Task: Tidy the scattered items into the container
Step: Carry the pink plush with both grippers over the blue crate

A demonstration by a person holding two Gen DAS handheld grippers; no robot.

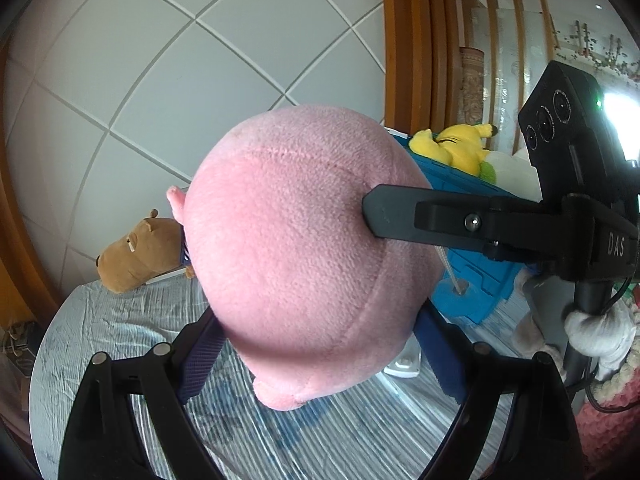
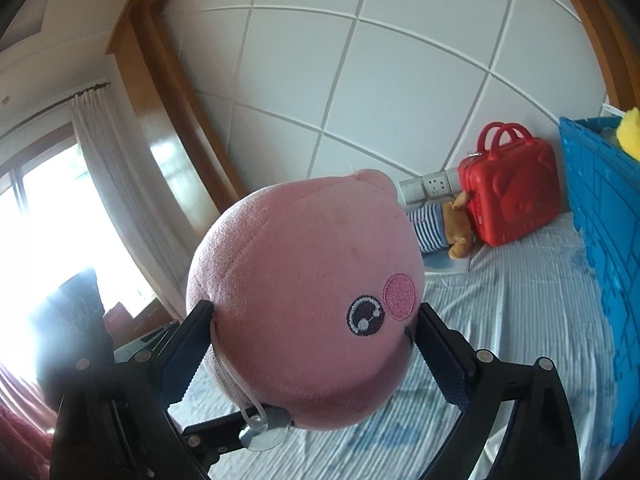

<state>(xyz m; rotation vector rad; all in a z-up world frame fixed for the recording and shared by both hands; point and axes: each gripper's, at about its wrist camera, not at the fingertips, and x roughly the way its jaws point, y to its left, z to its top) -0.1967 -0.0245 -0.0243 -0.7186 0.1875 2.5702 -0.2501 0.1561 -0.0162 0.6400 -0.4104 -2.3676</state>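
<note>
Room (L wrist view): white tiled wall, wood trim; striped grey-blue bedsheet (image 1: 120,320) below.
Toy: round pink plush (image 1: 304,256) fills centre, lifted clear of sheet.
L jaws: left gripper (image 1: 316,344) spread wide, pads pressed on plush's lower flanks, gripping it.
R gripper here: right gripper (image 1: 372,210) comes in from the right, one finger dug into plush's side.
Bin: blue crate (image 1: 472,268) just behind/right of plush, near; yellow plush (image 1: 456,146) + green-and-white item already inside.
Stray: brown bear plush (image 1: 140,252) on sheet, far left.

Room (R wrist view): same wall, window + curtain at left.
R jaws: right gripper (image 2: 314,344) clamps pink plush (image 2: 304,300) either side, face side toward cam.
Key relation: blue crate (image 2: 604,240) lies right of held toy, rim at about toy's height; likely needs a rightward carry over rim by both hands.
Crate contents: only a yellow plush (image 2: 630,132) corner shows.
Other: red case (image 2: 516,196) by wall, brown bear plush (image 2: 444,224) touching it.
</note>
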